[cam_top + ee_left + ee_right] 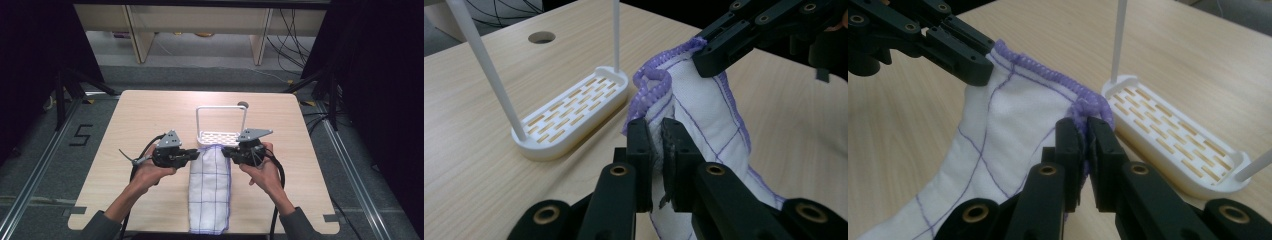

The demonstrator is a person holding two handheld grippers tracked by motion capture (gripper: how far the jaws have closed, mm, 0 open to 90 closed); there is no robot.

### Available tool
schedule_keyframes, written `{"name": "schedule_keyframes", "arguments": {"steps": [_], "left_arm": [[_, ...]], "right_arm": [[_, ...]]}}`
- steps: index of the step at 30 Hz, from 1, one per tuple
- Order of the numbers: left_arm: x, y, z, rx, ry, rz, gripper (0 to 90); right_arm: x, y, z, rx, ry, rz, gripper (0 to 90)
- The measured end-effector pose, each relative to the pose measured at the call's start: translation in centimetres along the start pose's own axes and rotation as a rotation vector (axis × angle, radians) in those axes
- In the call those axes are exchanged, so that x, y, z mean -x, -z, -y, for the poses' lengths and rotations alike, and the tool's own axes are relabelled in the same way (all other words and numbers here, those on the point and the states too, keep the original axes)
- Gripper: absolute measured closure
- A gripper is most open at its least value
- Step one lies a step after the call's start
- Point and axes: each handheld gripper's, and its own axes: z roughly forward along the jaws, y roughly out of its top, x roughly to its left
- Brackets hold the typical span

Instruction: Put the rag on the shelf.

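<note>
A white cloth (210, 190) with thin purple grid lines and a purple stitched hem lies folded into a long strip down the table's middle. Its far end is lifted off the wood. My left gripper (196, 153) is shut on the far left corner, and in the left gripper view the cloth (704, 112) is pinched between the pads of my left gripper (657, 131). My right gripper (226, 151) is shut on the far right corner; the purple hem (1068, 87) runs into the jaws of my right gripper (1085, 129). A white rack (220, 127) with a slotted base stands just beyond the cloth's lifted end.
The rack's slotted base (569, 112) and thin upright rods sit close to both grippers. A round hole (243, 104) is in the tabletop behind the rack. The light wooden table (135, 125) has bare room left and right. Cables and desk legs lie on the floor beyond.
</note>
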Motion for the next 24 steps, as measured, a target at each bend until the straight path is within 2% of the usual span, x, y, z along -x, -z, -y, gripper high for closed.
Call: {"name": "schedule_keyframes", "arguments": {"steps": [5,7,8,11,12,15,17,20,24], "left_arm": [[0.8,1.1,-1.7,-0.007,-0.016,0.013,82.9],[1.0,1.5,-2.4,-0.009,-0.037,0.009,82.9],[1.0,1.6,-2.7,-0.004,-0.044,0.012,82.9],[1.0,2.3,-3.7,0.005,-0.053,0.018,82.8],[1.0,2.5,-4.0,0.010,-0.059,0.020,82.8],[1.0,3.2,-5.0,0.035,-0.058,0.035,82.8],[0.9,3.5,-5.7,0.052,-0.057,0.032,82.9],[0.7,4.0,-7.1,0.062,-0.056,0.019,82.9],[0.6,4.3,-9.1,0.063,-0.082,-0.001,82.9]], "right_arm": [[-0.8,1.5,-0.8,0.022,0.029,0.010,84.6],[-1.1,2.1,-1.2,0.033,0.031,0.012,84.6],[-1.1,2.4,-1.5,0.040,0.046,0.010,84.7],[-1.2,3.3,-2.1,0.050,0.038,0.020,84.7],[-1.1,3.6,-2.4,0.057,0.057,0.015,84.6],[-1.4,4.6,-3.3,0.076,0.060,0.022,84.7],[-1.4,5.4,-4.1,0.098,0.095,0.021,84.7],[-1.4,6.5,-5.5,0.119,0.100,0.042,84.7],[-1.2,7.3,-7.1,0.134,0.118,0.065,84.7]]}}
